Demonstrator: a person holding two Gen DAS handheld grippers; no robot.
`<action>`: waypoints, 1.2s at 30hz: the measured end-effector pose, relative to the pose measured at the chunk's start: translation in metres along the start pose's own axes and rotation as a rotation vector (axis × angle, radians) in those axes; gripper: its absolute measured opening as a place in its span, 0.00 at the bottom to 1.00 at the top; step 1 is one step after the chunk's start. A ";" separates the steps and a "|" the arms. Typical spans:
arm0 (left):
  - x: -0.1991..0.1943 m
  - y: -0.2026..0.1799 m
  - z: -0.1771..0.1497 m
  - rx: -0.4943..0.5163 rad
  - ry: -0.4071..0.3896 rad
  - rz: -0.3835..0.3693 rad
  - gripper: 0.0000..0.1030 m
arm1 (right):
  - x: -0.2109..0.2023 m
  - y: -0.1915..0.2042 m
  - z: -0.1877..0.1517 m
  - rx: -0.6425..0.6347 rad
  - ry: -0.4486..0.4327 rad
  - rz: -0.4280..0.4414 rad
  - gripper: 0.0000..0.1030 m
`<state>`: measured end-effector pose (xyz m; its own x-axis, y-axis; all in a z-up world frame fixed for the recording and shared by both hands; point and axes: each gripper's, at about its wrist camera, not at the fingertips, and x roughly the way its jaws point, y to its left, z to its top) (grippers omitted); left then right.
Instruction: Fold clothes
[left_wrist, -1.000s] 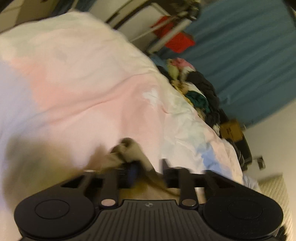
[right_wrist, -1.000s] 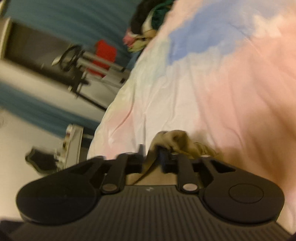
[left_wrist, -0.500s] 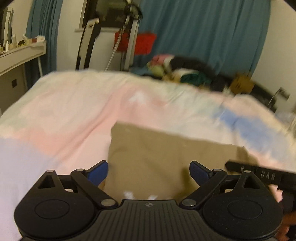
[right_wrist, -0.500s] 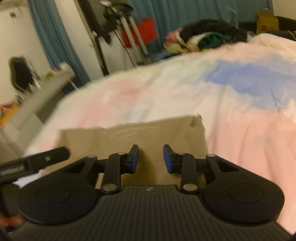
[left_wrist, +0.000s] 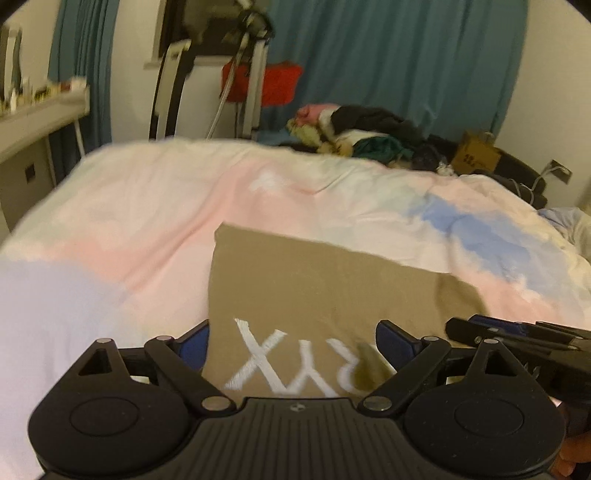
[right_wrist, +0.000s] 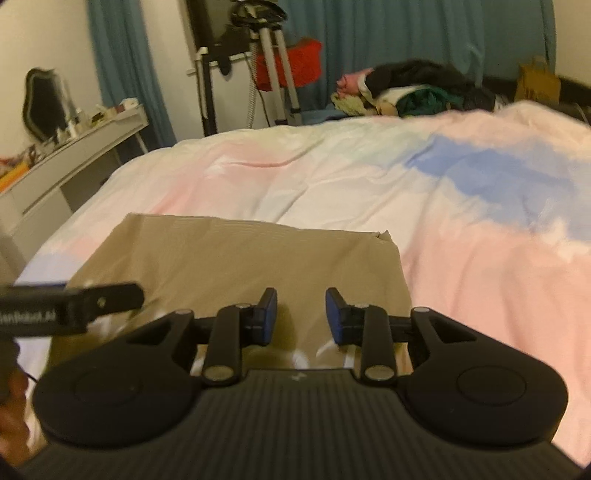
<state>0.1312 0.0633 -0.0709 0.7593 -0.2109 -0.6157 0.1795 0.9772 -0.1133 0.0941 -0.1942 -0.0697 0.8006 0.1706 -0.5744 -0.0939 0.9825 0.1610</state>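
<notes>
A tan garment (left_wrist: 314, 291) with white letters lies flat as a folded rectangle on the bed; it also shows in the right wrist view (right_wrist: 236, 258). My left gripper (left_wrist: 291, 341) is open wide and empty, held above the garment's near edge. My right gripper (right_wrist: 301, 317) is open and empty above the garment's near right part. The right gripper shows at the right edge of the left wrist view (left_wrist: 517, 332), and the left gripper's side shows at the left in the right wrist view (right_wrist: 70, 299).
The bed has a pink, white and blue duvet (right_wrist: 443, 192). A heap of mixed clothes (left_wrist: 362, 136) lies at the far edge. A tripod (right_wrist: 273, 62), a red basket (left_wrist: 273, 83), teal curtains and a white desk (right_wrist: 66, 158) stand beyond.
One second ago both grippers were shut on bunched tan cloth. They have since let go and opened, and the garment now lies flat. Both cameras swung level, and the right gripper opened wider.
</notes>
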 end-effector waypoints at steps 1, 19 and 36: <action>-0.006 -0.006 0.001 0.011 -0.015 0.002 0.91 | -0.007 0.002 -0.002 0.001 -0.004 -0.001 0.30; -0.042 0.011 -0.055 -0.077 0.111 0.023 0.91 | -0.054 0.004 -0.036 0.090 0.038 -0.029 0.32; -0.073 0.004 -0.045 -0.157 0.058 0.004 1.00 | -0.063 -0.009 -0.061 0.494 0.132 0.154 0.80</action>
<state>0.0490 0.0841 -0.0616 0.7217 -0.2098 -0.6597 0.0734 0.9708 -0.2285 0.0085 -0.2090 -0.0842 0.7150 0.3496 -0.6055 0.1107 0.7984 0.5918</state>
